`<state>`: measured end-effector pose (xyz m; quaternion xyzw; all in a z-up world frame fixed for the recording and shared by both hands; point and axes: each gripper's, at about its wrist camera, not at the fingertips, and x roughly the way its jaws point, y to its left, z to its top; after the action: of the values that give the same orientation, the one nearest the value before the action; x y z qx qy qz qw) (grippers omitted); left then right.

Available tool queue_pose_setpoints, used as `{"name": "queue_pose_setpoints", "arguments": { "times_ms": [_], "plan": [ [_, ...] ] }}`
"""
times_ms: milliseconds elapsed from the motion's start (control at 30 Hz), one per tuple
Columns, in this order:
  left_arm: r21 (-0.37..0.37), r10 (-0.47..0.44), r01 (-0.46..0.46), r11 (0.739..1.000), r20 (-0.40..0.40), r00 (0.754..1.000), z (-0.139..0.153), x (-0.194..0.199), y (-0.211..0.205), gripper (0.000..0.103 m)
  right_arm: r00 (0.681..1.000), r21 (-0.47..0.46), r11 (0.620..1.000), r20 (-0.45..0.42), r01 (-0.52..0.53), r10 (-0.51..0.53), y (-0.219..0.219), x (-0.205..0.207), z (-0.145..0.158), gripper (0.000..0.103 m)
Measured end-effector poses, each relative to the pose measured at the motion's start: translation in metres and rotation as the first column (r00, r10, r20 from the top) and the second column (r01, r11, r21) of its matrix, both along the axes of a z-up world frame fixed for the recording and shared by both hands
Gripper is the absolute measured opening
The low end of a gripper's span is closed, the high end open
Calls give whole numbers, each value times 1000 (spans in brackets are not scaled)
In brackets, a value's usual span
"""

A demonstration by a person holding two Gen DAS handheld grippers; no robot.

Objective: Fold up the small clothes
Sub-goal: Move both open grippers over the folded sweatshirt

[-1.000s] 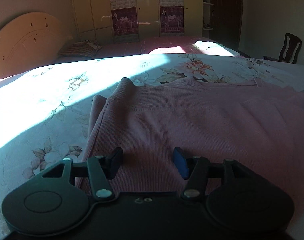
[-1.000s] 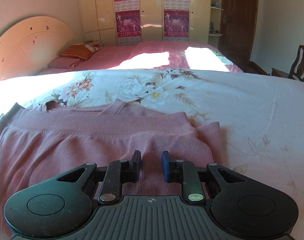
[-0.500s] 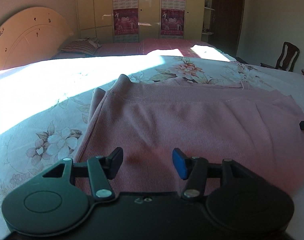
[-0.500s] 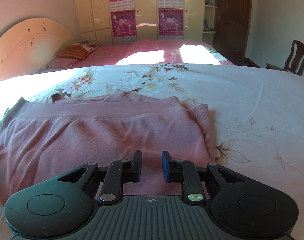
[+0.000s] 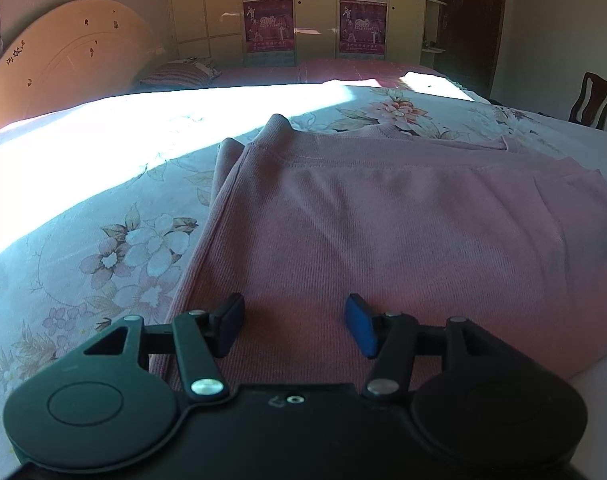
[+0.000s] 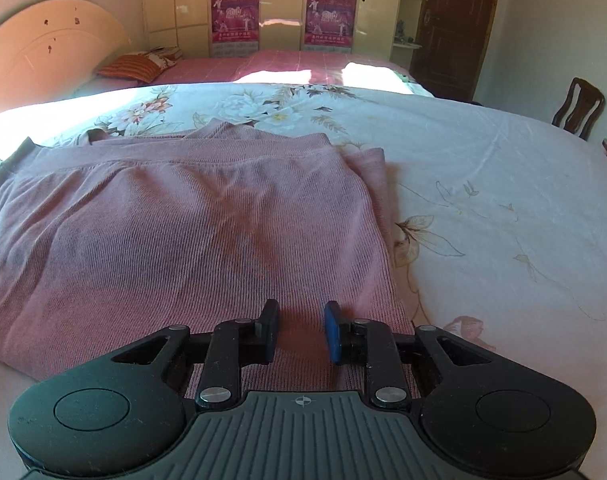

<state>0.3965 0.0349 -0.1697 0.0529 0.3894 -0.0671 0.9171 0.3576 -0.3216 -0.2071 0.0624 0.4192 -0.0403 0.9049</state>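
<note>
Pink knit garment (image 5: 383,232) is laid flat and folded on the floral bedsheet (image 5: 103,248). It is seen in both wrist views, with several layers stacked at its far edge.

Left tool (image 5: 294,328): fingers are spread wide, nothing is held between them. The garment lies directly ahead of and below the tips. The garment's left edge runs just beside the left finger (image 5: 229,326), and bare sheet is seen further left. Whether the tips touch the cloth cannot be told.

Right tool (image 6: 301,332): fingers are set to a narrow gap, not closed on anything. Pink fabric (image 6: 175,232) is seen through the gap and beyond it. The tool is positioned over the garment's near right corner. The garment's right edge runs just to the right of the right finger (image 6: 333,334), with sheet (image 6: 503,208) beyond. Contact with the cloth cannot be told here either.

Most of the garment is spread to the left of the right tool and to the right of the left tool, so it lies between the two. A second bed (image 6: 287,64) and a wardrobe (image 6: 275,4) are seen at the back, a chair (image 6: 579,106) at far right.
</note>
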Motion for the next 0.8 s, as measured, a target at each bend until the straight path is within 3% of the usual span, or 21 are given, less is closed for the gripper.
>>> {"name": "queue_pose_setpoints", "arguments": {
  "times_ms": [100,233,500,700,800],
  "plan": [
    [-21,-9,9,1000,8,1000,11,-7,-2,54,1000,33,999,19,-4,3,6,-3,11,27],
    [-24,-60,61,998,49,997,28,-15,-16,55,997,41,998,71,-40,37,26,-5,28,55],
    [-70,-129,133,989,59,990,36,0,-66,57,980,42,988,143,-146,138,83,25,49,55],
    [-39,-119,119,992,-7,993,6,15,-80,57,978,51,983,126,-176,169,116,55,36,55],
    [-54,-84,83,995,-6,996,-2,13,-74,68,980,32,983,88,-179,176,123,60,20,55]
  ]
}}
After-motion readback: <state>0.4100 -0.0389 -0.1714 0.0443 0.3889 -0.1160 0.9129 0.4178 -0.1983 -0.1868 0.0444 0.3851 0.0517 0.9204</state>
